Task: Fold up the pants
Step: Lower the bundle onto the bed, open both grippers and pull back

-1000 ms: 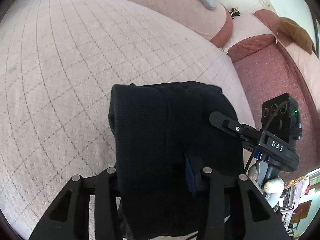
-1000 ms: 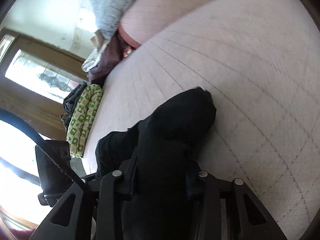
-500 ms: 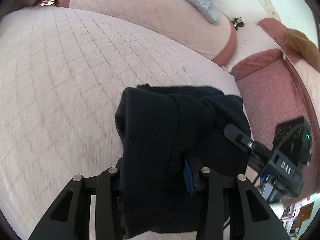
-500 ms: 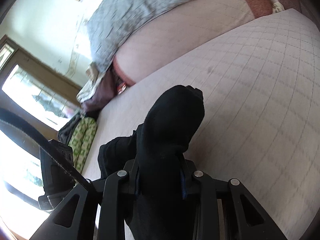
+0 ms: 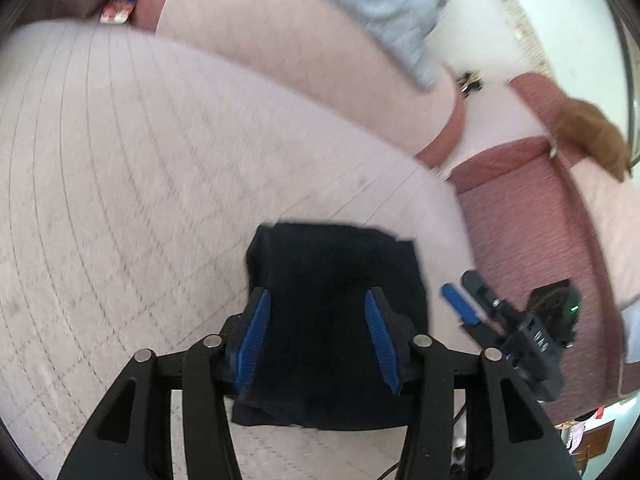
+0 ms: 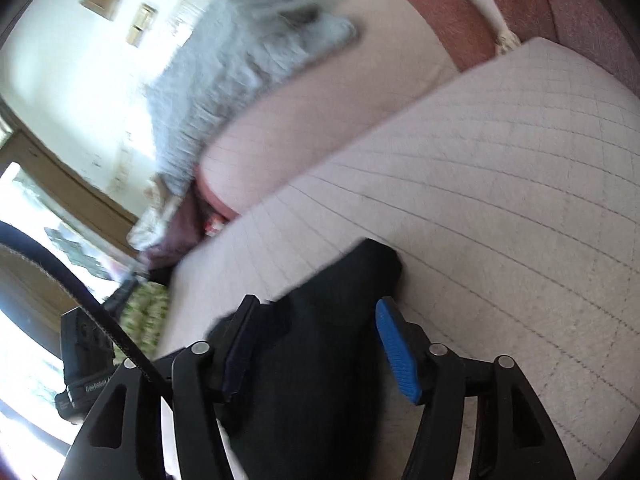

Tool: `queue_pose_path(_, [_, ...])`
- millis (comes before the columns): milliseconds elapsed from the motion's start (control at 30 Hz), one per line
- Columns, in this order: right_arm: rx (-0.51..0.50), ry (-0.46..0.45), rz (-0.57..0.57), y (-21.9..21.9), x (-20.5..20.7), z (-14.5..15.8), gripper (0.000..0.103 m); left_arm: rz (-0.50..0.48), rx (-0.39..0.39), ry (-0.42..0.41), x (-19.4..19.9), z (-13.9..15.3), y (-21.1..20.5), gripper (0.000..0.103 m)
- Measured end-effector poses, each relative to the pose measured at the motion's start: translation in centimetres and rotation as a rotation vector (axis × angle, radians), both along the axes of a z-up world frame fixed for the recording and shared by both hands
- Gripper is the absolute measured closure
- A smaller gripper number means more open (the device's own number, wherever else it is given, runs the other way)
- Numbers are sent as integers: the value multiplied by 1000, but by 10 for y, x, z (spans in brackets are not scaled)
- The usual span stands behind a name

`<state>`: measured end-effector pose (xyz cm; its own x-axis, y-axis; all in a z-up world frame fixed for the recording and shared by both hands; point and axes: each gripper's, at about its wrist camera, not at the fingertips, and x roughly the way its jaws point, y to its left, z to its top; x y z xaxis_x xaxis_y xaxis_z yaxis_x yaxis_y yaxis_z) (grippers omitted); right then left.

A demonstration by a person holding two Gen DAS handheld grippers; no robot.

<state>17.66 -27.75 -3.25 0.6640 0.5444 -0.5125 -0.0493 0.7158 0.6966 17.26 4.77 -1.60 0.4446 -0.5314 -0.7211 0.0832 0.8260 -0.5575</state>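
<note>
The black pants (image 5: 336, 280) lie folded into a compact rectangle on the pale quilted bed cover (image 5: 120, 160). My left gripper (image 5: 316, 320) is open just above them, its blue pads (image 5: 254, 332) spread to either side of the fabric. In the right wrist view the pants (image 6: 320, 352) lie beneath my right gripper (image 6: 316, 340), which is open too, with the blue pads (image 6: 396, 348) clear of the cloth. The right gripper also shows in the left wrist view (image 5: 464, 300), at the pants' right edge.
A long pink bolster (image 5: 300, 60) with a grey blanket (image 5: 380, 4) on it runs along the back of the bed. A dark red carpet (image 5: 528, 220) lies past the bed's right edge. A green patterned bundle (image 6: 144, 308) sits by the window at left.
Both grippers were shut on the folded pants and have opened. The pants now lie flat on the bed and both cameras have tilted upward.
</note>
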Motion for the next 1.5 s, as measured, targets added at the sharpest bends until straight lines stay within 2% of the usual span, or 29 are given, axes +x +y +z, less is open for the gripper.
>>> queue_pose_path(133, [193,4,30,-3,22,-15,32,11,-27,8,24,-3,-17,49])
queue_pose_path(233, [317,65,75,0,44,-42,29,41,21,65,45,-31,-30,49])
queue_pose_path(333, [291,117,1,-8,53,-60,30,76,62,133,57,-64,-31,49])
queue_pose_path(367, [281,130,-10,-9,54,-65,30,83,67,138,58,-70,-30,44])
queue_pose_path(400, [272,138,-12,-9,55,-67,30,91,68,135,58,-73,-29,37])
queue_pose_path(500, [203,117,-5,-3,52,-59,29,97,36,152,55,-75,-24,36])
queue_pose_path(567, [144,92,6,4,50,-46,26,98,15,146,44,-64,-17,36])
queue_pose_path(633, [114,66,4,7,45,-37,25,90,24,108,28,-47,-12,36])
queue_pose_path(700, [88,37,8,10,36,-23,25,79,71,39,2,-21,-8,36])
queue_pose_path(867, [32,-8,43,21,-10,5,23,79,216,-181,-89,48,4,34])
queue_pose_path(967, [70,-33,62,29,-42,23,22,99,305,-318,-139,78,4,25])
queue_pose_path(1100, [-5,-116,70,46,-102,52,21,133,356,-457,-191,106,-4,9])
queue_pose_path(1200, [-169,-165,57,63,-148,65,19,189,405,-549,-220,119,-7,5])
queue_pose_path(1233, [-259,-172,34,70,-164,68,19,203,413,-567,-227,123,-6,4])
queue_pose_path(1367, [-476,-197,-59,78,-196,72,15,275,454,-647,-253,130,-6,0])
queue_pose_path(1433, [-553,-243,-108,77,-202,77,7,303,487,-663,-261,129,-7,0])
queue_pose_path(1500, [-580,-288,-149,70,-205,77,0,316,517,-653,-267,128,-8,0])
